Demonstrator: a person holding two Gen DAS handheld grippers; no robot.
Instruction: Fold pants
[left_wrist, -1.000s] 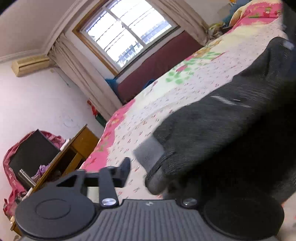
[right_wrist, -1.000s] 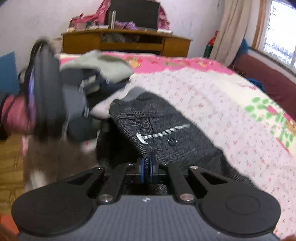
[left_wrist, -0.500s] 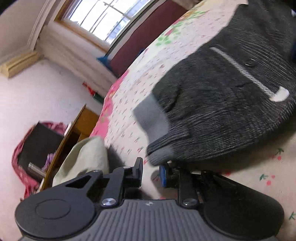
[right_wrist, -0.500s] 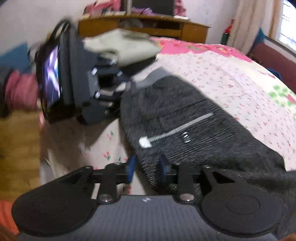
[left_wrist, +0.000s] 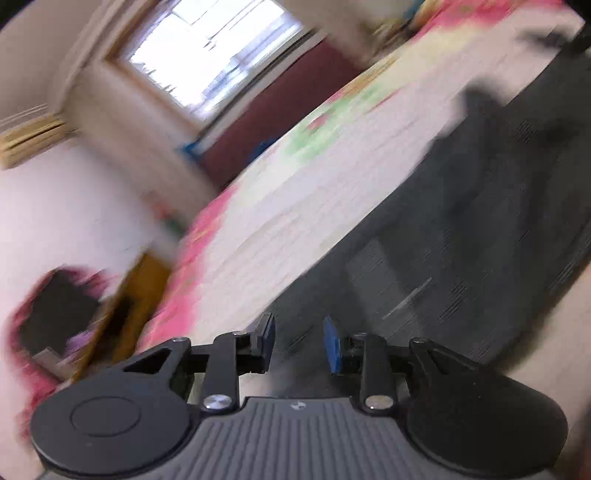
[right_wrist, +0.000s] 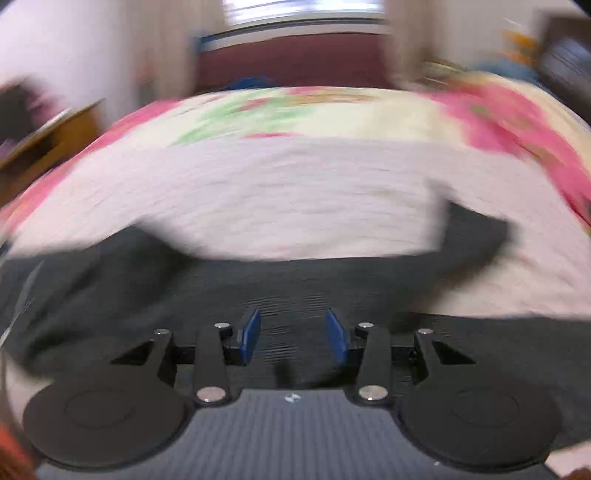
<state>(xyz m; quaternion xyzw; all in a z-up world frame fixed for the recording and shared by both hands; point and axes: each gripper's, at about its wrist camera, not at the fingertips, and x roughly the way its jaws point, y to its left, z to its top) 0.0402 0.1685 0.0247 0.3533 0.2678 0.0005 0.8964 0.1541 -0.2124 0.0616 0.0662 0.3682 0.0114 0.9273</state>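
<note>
The dark grey pants (left_wrist: 461, 229) lie on the flowered bedspread (left_wrist: 295, 192), stretching from the lower middle to the upper right in the blurred left wrist view. My left gripper (left_wrist: 299, 343) is open and empty just above the near end of the pants. In the right wrist view the pants (right_wrist: 258, 284) lie across the lower half of the frame on the bedspread (right_wrist: 295, 192). My right gripper (right_wrist: 293, 336) is open and empty over the dark cloth.
A window (left_wrist: 214, 55) and a dark red headboard or wall panel (right_wrist: 291, 62) stand beyond the bed. A wooden cabinet (left_wrist: 136, 295) stands at the left off the bed's end. Both views are motion-blurred.
Both grippers have opened and let go of the pants, which now lie on the bed. Both cameras have swung fast; the right one now faces the window.
</note>
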